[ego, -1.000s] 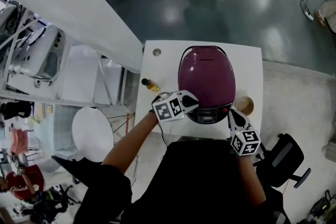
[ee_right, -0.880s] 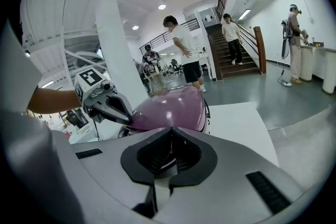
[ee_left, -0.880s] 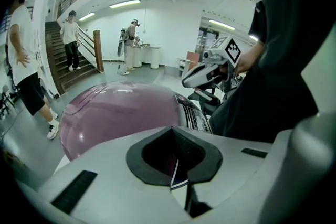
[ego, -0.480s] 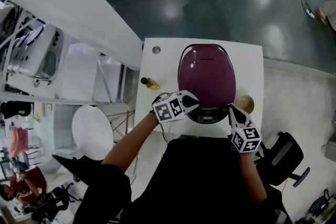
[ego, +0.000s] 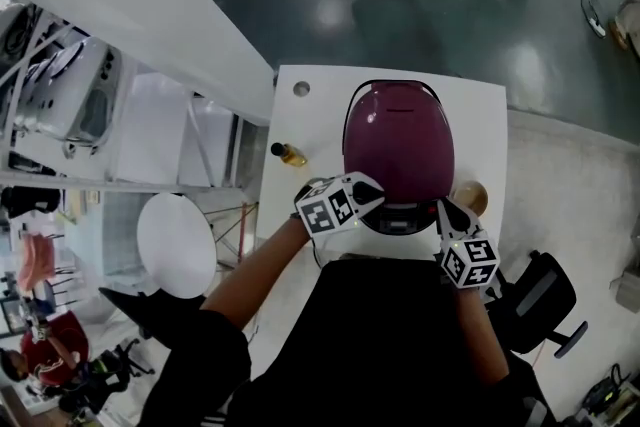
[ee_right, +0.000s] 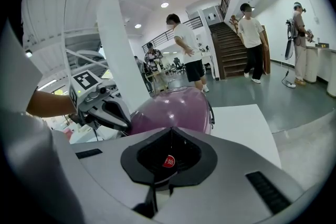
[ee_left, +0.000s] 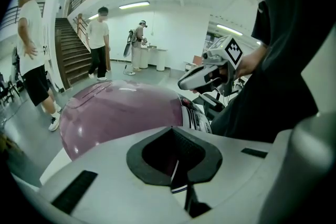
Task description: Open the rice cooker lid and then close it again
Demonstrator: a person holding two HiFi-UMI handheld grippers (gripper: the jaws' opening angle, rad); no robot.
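1. A white square table (ego: 475, 130) fills the middle of the head view, seen from steeply above, with grey floor beyond it at the top of the frame.
2. A glossy purple, dome-shaped rice cooker (ego: 398, 143) stands on the middle of the table. Its lid is down, and its dark control panel faces the lower edge of the frame.
3. The left gripper (ego: 372, 201), white with a cube of black square markers, sits at the cooker's lower left, by the control panel. Its claw is pressed fully together with nothing in it. Whether it touches the cooker cannot be told.
4. The right gripper (ego: 444, 208), of the same make, sits at the cooker's lower right, tips pointing up the frame. Its claw is likewise fully closed and empty.
5. A round tan cup (ego: 468, 198) stands just right of the cooker, near the right gripper's tips.
6. A small amber bottle with a dark cap (ego: 288, 154) lies left of the cooker, near the table's left edge.
7. A small round grey cable hole (ego: 301, 88) sits in the table's upper left corner.
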